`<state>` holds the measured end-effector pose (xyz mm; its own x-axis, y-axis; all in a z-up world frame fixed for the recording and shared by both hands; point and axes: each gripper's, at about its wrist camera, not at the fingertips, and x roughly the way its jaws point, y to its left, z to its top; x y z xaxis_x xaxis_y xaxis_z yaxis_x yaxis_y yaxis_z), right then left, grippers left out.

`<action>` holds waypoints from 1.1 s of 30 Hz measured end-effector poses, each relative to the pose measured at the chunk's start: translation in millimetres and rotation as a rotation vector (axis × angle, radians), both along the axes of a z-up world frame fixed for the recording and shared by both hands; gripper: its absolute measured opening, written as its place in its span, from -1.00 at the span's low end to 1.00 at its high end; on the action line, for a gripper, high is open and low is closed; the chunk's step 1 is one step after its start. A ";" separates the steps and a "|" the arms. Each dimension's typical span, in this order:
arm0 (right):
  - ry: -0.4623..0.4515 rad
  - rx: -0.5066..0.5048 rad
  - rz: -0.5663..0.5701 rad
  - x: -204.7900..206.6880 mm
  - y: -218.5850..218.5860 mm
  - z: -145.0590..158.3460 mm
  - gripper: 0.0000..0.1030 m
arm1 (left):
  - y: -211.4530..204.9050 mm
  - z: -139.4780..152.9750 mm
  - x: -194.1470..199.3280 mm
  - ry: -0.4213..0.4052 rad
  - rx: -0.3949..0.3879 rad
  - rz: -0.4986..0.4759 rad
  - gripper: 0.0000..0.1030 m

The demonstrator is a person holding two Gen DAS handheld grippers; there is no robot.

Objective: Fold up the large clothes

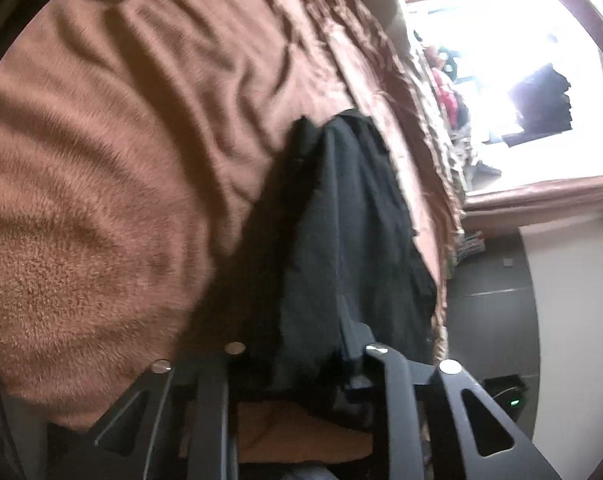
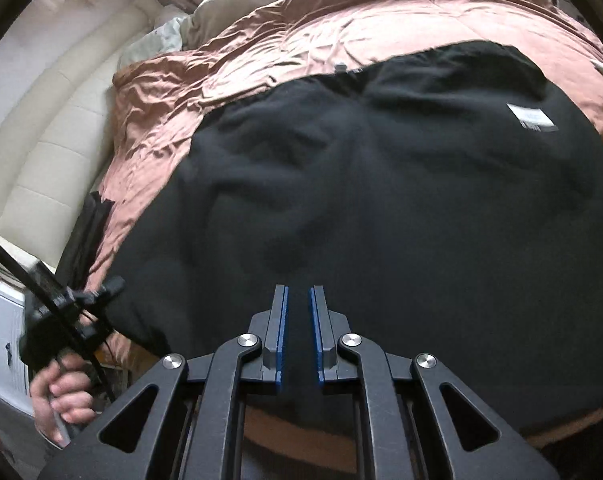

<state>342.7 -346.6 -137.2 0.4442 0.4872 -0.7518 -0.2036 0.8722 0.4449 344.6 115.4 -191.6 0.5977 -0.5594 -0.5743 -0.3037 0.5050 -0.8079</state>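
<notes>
Nearest, the right tool (image 2: 298, 332) hangs with its jaws slightly parted and gripping nothing over the near edge of the black garment (image 2: 381, 208) spread on the bed (image 2: 301, 28), while the left tool (image 1: 301, 354) pinches a fold of it, so the fold seems mid-way and next wants the right tool clamping that edge.

The left wrist view sits low and rolled sideways, close along the brown bedspread (image 1: 121, 140) toward a bright window (image 1: 513, 72). The right wrist view looks down from above toward the headboard (image 2: 45, 140). Both share the black garment (image 2: 381, 220) and bedspread
</notes>
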 end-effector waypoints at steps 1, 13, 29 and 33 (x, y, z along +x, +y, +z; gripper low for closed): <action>0.002 0.000 -0.002 -1.9 -0.8 -1.1 -0.85 | -1.4 6.3 0.0 -0.013 0.006 -0.006 -0.65; 0.051 0.019 -0.015 -14.9 4.5 -28.3 -0.85 | -48.4 100.7 6.7 -0.243 -0.003 -0.133 -0.76; -0.004 0.205 -0.089 -44.5 -64.8 21.6 -0.81 | -165.9 182.5 29.1 -0.393 0.054 -0.367 -0.77; -0.086 0.260 -0.164 -66.4 -112.1 42.8 0.37 | -199.9 187.4 34.2 -0.393 0.076 -0.423 -0.77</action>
